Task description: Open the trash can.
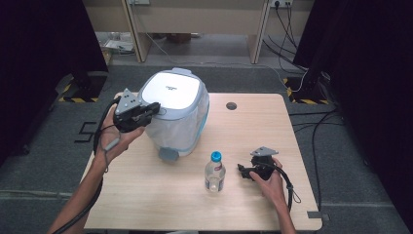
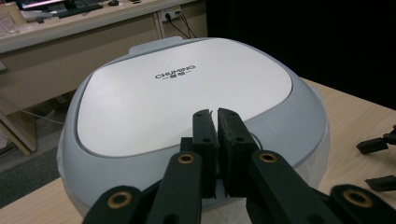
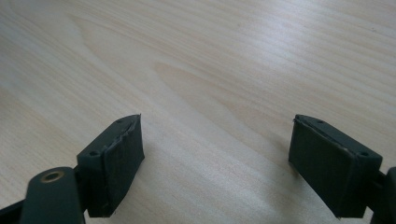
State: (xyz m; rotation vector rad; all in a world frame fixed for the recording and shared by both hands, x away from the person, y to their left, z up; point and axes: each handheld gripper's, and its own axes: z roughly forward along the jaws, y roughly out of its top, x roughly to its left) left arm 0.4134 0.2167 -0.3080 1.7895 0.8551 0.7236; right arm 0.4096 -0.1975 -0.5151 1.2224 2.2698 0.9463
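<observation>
Forearm and hand entering from bottom left in the high view, carrying the left gripper (image 1: 155, 108) up at the near left edge of the lidded bin (image 1: 178, 114). Jaws pressed together, only a thin slit between the pads, nothing visible between them; tips over the grey rim of the bin's lid, whether touching it or just above cannot be told. In the left gripper view, same pairing: left gripper (image 2: 217, 114) with tips at the border where the white lid panel (image 2: 187, 93) meets the grey surround, a small dark logo printed farther up the panel. Bin standing upright on the left half of the wooden table (image 1: 156, 195), white body with grey top, a grey tab low at its front.

Farther right, water bottle (image 1: 215, 171) with blue cap, upright, near the table's front middle, apart from the bin. Just right of it, right gripper (image 1: 242, 170) held low over the table in the right hand, pointing towards the bottle without touching it. In the right gripper view, right gripper (image 3: 215, 163) spread wide, pads well apart, bare wood grain between them. Small round dark hole (image 1: 231, 106) in the tabletop near the far edge.
</observation>
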